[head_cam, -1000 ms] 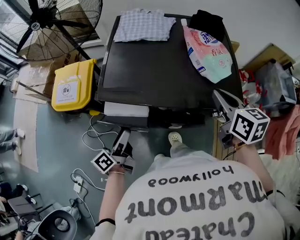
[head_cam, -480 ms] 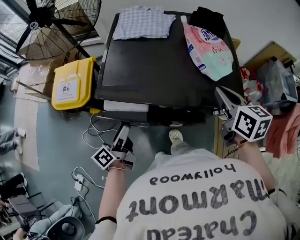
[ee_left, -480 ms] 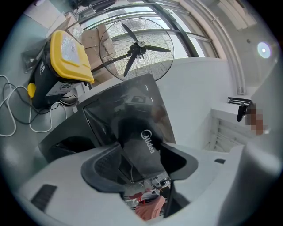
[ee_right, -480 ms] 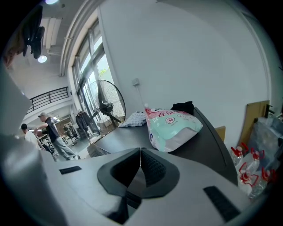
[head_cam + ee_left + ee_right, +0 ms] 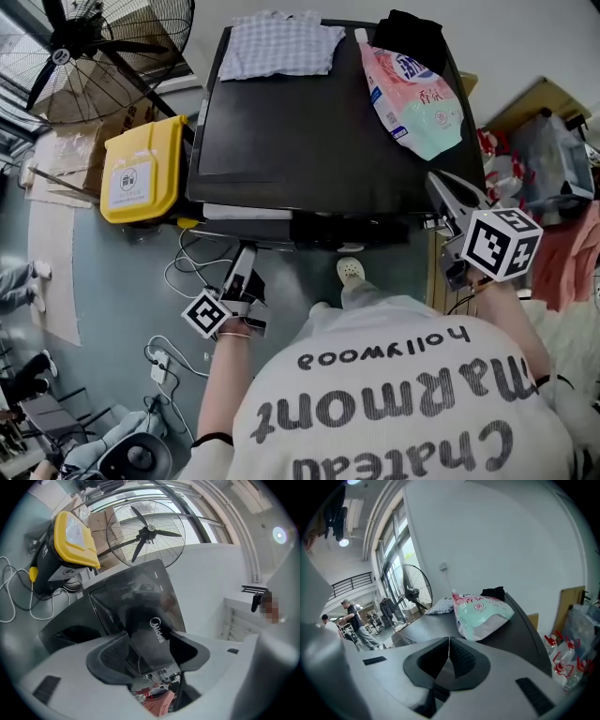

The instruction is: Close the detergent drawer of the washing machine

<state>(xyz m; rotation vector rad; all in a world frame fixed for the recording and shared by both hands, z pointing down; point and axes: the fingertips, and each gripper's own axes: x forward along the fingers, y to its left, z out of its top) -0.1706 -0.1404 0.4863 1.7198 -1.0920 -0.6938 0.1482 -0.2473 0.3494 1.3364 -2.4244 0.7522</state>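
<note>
Jaws left apart, right together, drawer (image 5: 248, 212) part-hidden

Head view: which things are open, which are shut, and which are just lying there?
White detergent drawer: sticking out a bit, not shut.
Left gripper: open, pointing at the drawer.
Right gripper: shut, empty.
Pink-and-green detergent pouch: lying flat on the black washing machine.
Grey checked cloth: lying flat.
Yellow bin lid: closed.

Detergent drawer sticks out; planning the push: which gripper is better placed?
Left. The left gripper faces the detergent drawer, jaws open; the right gripper, shut, sits off at the opposite front corner.
</note>
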